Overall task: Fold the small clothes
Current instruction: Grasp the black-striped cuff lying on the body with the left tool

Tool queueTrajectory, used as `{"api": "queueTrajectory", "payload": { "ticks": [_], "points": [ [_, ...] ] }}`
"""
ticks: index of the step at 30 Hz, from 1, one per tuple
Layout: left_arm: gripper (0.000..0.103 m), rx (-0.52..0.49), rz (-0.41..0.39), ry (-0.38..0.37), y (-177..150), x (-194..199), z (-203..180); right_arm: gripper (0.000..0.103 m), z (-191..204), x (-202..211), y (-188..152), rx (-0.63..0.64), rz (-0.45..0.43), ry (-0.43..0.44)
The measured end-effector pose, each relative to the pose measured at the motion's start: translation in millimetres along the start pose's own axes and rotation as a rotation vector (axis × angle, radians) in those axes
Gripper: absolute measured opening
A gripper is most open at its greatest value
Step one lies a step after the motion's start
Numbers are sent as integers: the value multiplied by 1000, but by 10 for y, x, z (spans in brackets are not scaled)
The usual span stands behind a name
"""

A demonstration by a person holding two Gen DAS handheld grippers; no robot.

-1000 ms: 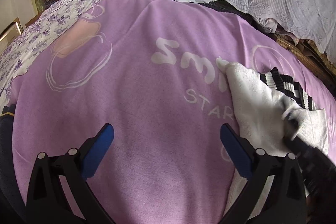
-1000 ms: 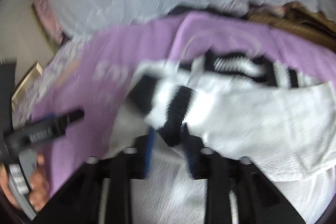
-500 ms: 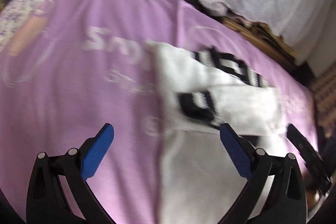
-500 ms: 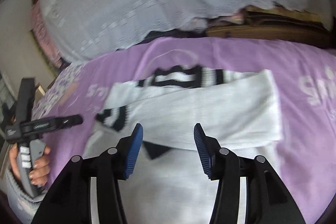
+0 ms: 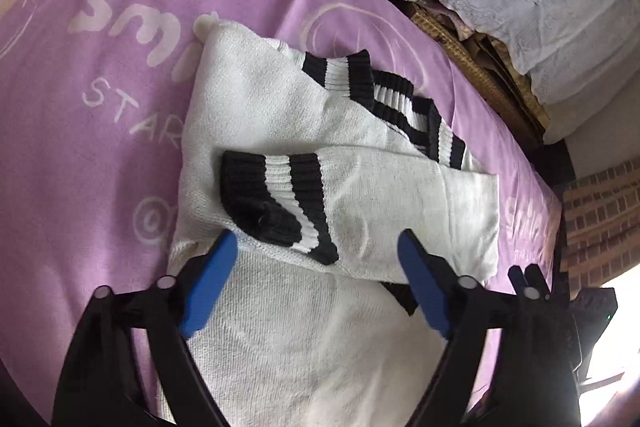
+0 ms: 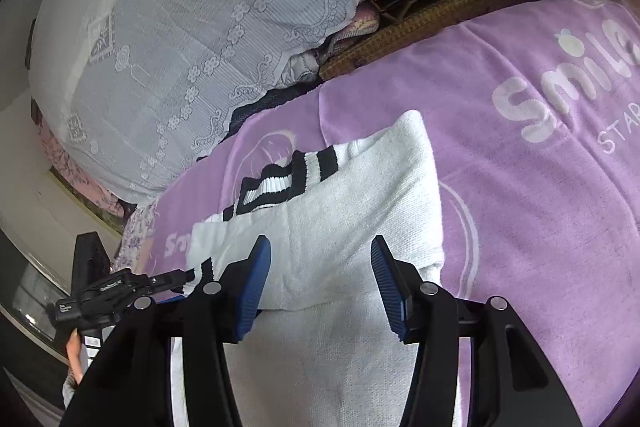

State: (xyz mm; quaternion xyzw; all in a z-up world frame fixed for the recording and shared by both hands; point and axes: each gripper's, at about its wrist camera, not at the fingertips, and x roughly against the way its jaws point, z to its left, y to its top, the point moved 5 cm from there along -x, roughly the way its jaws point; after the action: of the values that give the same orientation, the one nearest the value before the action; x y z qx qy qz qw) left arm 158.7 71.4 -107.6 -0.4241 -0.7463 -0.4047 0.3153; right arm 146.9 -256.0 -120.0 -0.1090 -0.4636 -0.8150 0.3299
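Observation:
A white knit sweater (image 5: 280,339) with black-and-white striped cuffs lies on the purple blanket (image 5: 100,147). Both sleeves are folded across its chest; one striped cuff (image 5: 276,195) lies on top, the other cuff (image 5: 348,75) and the striped collar sit further back. My left gripper (image 5: 318,243) is open and empty, hovering just above the folded sleeve. In the right wrist view the sweater (image 6: 344,203) fills the middle, and my right gripper (image 6: 320,251) is open and empty over its folded sleeve. The left gripper (image 6: 120,287) shows at that view's left edge.
A white lace cover (image 6: 200,27) drapes over bedding behind the blanket (image 6: 520,207). A woven mat edge (image 5: 480,67) and a brick wall (image 5: 600,203) lie to the right in the left wrist view.
The right gripper let go of the striped sleeve cuff, which now lies folded across the sweater, and opened. The left gripper swung right from bare blanket to over the sweater.

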Motion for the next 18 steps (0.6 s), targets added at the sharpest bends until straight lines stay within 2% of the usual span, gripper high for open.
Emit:
{"api": "queueTrajectory", "payload": {
  "ticks": [4,7,9,12,16,17,18],
  "points": [
    [74,1,3,34,52,-39,-41,53,-115,50,56,-42,-8,6],
    [74,19,3,27,50,15,-51,54,-136,72,72,-45,-15,5],
    [74,12,-9,19,47,73,-87,56,-138,74,80,-43,-18,1],
    [74,-18,-36,47,67,117,-152,57,-149,64,75,-49,-12,4],
    [74,25,17,74,105,-98,-38,58,-166,76,80,-58,-14,4],
    [69,41,26,75,108,-149,6,58,-171,81,79,-60,-16,3],
    [55,49,31,87,117,-201,57,58,-180,83,82,-62,-17,3]
  ]
}}
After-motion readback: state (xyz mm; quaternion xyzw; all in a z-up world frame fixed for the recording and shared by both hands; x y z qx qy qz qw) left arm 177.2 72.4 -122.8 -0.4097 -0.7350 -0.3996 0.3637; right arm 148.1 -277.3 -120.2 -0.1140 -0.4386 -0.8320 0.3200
